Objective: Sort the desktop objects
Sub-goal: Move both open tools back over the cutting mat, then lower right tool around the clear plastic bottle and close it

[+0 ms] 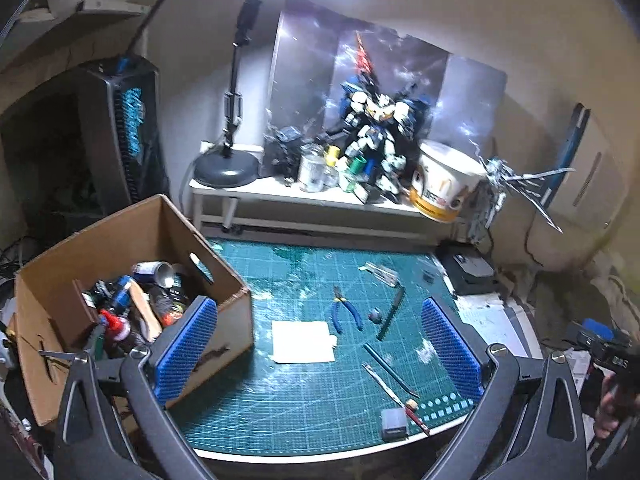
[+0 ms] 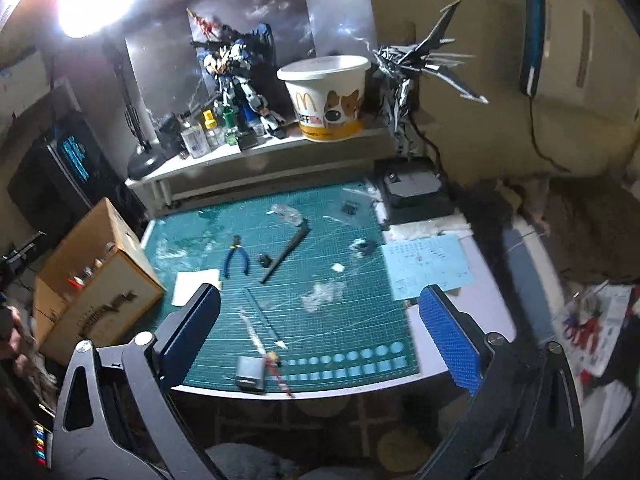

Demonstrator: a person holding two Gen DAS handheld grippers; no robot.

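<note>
Left wrist view: the left gripper [image 1: 318,354] has its fingers spread wide and empty above the green cutting mat [image 1: 280,412]; blue pliers [image 1: 345,312] lie at 12 o'clock, the cardboard box [image 1: 132,248] crowds 10 o'clock. Right wrist view: the right gripper [image 2: 320,336] is likewise agape, empty; pliers [image 2: 236,257] at 11, a paper bucket [image 2: 326,98] on the shelf at 12.
</note>
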